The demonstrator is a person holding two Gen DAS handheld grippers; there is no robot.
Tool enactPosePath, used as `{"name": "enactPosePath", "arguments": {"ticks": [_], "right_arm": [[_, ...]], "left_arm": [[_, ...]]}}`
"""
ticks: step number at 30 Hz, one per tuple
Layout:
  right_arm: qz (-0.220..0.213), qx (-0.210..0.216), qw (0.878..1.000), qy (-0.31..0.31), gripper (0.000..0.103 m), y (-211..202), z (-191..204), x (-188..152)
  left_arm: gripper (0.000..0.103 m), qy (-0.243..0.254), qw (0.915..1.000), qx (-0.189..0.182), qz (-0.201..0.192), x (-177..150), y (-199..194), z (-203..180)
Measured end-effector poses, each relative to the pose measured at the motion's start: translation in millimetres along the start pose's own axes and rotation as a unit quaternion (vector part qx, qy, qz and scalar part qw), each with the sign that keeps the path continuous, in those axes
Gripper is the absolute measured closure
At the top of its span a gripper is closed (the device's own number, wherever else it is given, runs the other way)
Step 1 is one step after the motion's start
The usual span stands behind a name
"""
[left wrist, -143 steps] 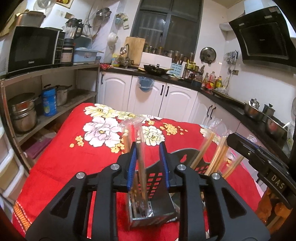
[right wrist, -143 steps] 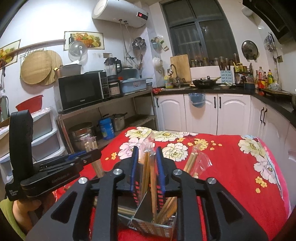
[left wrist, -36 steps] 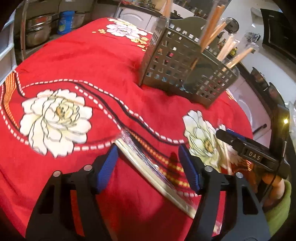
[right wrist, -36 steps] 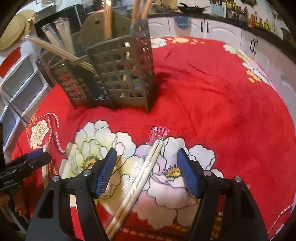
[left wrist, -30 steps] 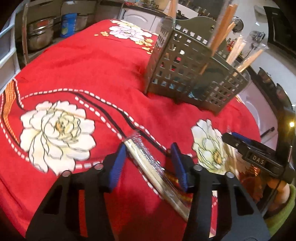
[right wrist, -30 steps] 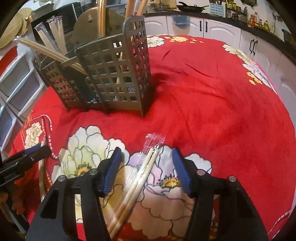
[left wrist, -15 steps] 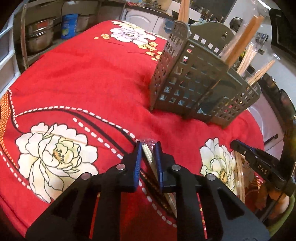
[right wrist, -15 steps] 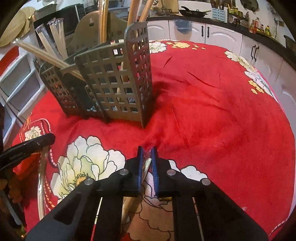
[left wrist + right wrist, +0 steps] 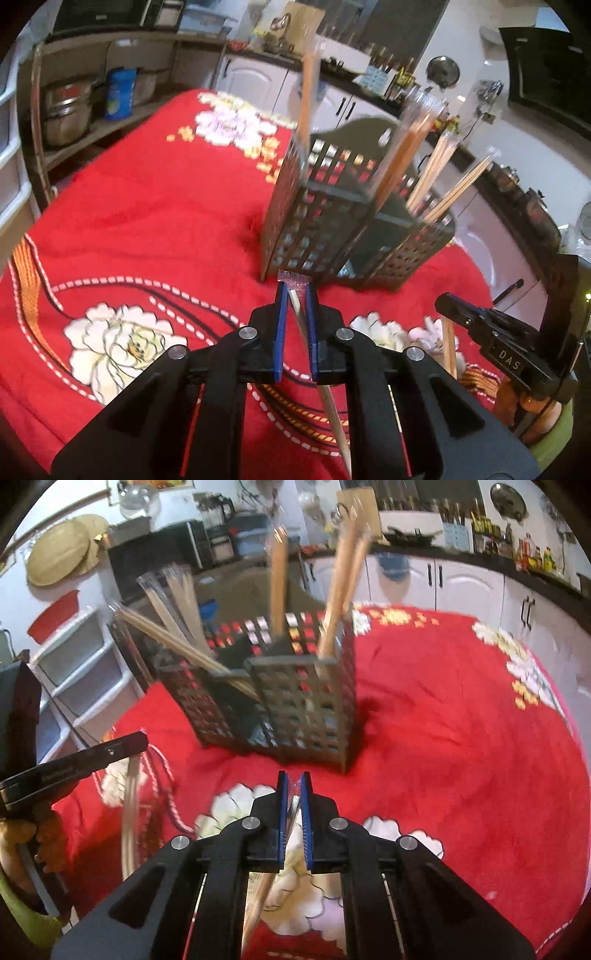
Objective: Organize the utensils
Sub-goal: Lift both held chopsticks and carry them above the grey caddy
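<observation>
A grey slotted utensil caddy [image 9: 325, 221] [image 9: 295, 709] stands on the red floral tablecloth [image 9: 147, 206] with several wrapped chopstick pairs upright in it. My left gripper [image 9: 294, 288] is shut on a plastic-wrapped chopstick pair [image 9: 321, 391], lifted off the cloth just in front of the caddy. My right gripper [image 9: 294, 777] is shut on another wrapped chopstick pair [image 9: 264, 893], also raised before the caddy. Each gripper shows in the other's view: the right one [image 9: 491, 343] at the right edge, the left one [image 9: 74, 764] at the left with its pair [image 9: 129, 812] hanging down.
White cabinets [image 9: 461, 579] and a dark counter run behind the table. Open shelves with pots [image 9: 66, 110] and a blue canister [image 9: 120, 92] stand on the left, white drawers [image 9: 74, 672] beside them. A hand in a green sleeve [image 9: 543, 424] holds the right gripper.
Both grippers closed on wrapped chopstick pairs that lay on the cloth, then rose with them and tilted up toward the caddy.
</observation>
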State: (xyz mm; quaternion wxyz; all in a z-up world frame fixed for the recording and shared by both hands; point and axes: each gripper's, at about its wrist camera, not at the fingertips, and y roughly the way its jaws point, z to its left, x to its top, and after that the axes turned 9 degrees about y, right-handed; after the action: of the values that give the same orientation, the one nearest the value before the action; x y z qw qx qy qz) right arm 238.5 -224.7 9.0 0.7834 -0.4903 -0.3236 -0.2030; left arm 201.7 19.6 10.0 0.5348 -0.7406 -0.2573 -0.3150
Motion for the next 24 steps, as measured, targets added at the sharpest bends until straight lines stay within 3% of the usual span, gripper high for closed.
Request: {"name": "enactPosePath", "arguments": {"ticks": [10,24], "right_arm": [[-0.059,0.03,0.997,-0.03,0.097,-39.6,28.8,17.1],[-0.107,0.041,0.992,-0.048,0.097,-68.1,47.1,36.0]], "left_arm": [[0.099,0.018,0.9987,-0.01,-0.047,19.7,-33.3,-10.6],[0.1,0.047,0.993,-0.027,-0.105,53.1,-72.4,-23.9]]}}
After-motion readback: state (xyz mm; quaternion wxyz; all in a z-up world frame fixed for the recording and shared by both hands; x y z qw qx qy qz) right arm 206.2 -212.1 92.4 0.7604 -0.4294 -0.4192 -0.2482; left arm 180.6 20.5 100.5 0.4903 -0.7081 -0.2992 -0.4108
